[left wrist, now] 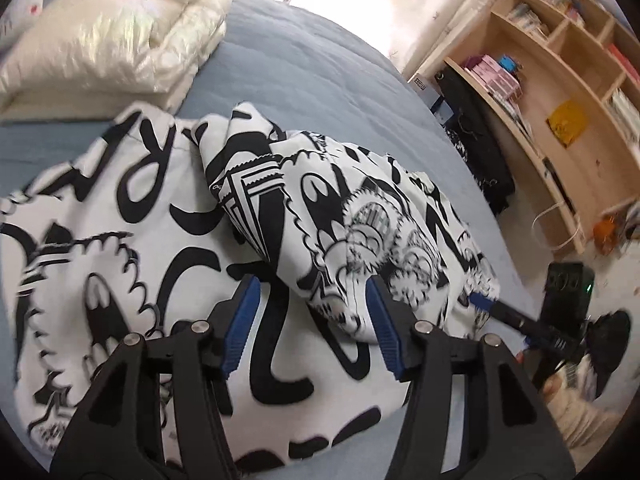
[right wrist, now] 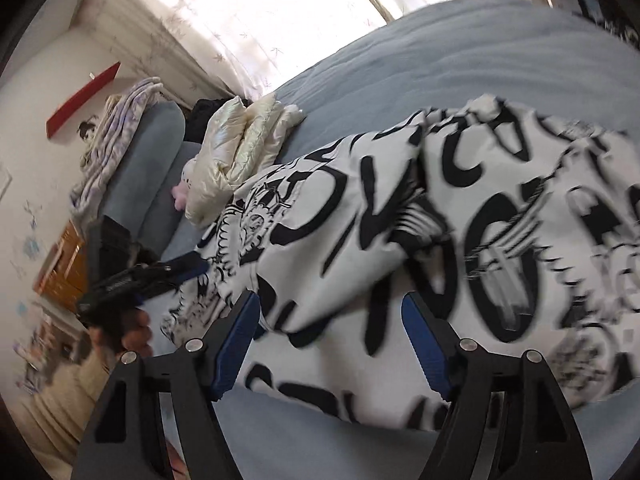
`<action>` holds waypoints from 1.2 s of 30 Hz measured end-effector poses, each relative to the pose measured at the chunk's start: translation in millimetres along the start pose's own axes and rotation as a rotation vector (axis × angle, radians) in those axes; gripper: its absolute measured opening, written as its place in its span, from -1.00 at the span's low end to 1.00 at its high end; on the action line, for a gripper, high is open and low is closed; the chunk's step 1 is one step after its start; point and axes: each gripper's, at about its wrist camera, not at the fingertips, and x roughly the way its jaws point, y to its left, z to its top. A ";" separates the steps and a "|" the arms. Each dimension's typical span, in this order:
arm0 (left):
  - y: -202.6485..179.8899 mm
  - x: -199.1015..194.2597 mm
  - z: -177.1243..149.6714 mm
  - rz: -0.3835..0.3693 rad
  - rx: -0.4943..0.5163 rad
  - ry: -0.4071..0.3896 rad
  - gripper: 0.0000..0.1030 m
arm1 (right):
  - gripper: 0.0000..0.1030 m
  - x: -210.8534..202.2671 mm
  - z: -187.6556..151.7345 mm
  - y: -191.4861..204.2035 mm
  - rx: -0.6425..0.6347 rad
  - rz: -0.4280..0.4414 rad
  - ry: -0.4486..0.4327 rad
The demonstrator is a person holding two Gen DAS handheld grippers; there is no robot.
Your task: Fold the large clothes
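Observation:
A large white garment with black graffiti print (left wrist: pixel 132 216) lies on the blue-grey bed (left wrist: pixel 304 60), a sleeve or flap bunched over its middle (left wrist: pixel 332 216). My left gripper (left wrist: pixel 312 288) is open, its blue-padded fingers just above the garment's near part, holding nothing. The right gripper shows at the garment's right edge in the left wrist view (left wrist: pixel 480 300). In the right wrist view the garment (right wrist: pixel 440 240) fills the centre, blurred. My right gripper (right wrist: pixel 330 304) is open over its near edge, empty. The left gripper (right wrist: pixel 188 268) shows at the garment's left edge.
A folded shiny cream padded jacket (left wrist: pixel 108 36) lies on the bed beyond the garment, also in the right wrist view (right wrist: pixel 244 144). A wooden bookshelf (left wrist: pixel 560 80) stands right of the bed. A grey headboard with draped cloth (right wrist: pixel 148 148) is at the left.

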 end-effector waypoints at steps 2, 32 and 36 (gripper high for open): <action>10.9 12.6 8.3 -0.006 -0.042 0.006 0.01 | 0.44 15.0 2.4 1.4 0.015 0.009 0.006; -41.5 50.5 -56.0 0.266 0.057 0.066 -0.99 | -0.86 23.8 -22.6 -14.7 -0.043 -0.308 0.113; -60.6 35.7 -63.3 0.312 0.116 0.052 -0.94 | -0.83 6.8 -26.4 -1.7 -0.025 -0.306 0.076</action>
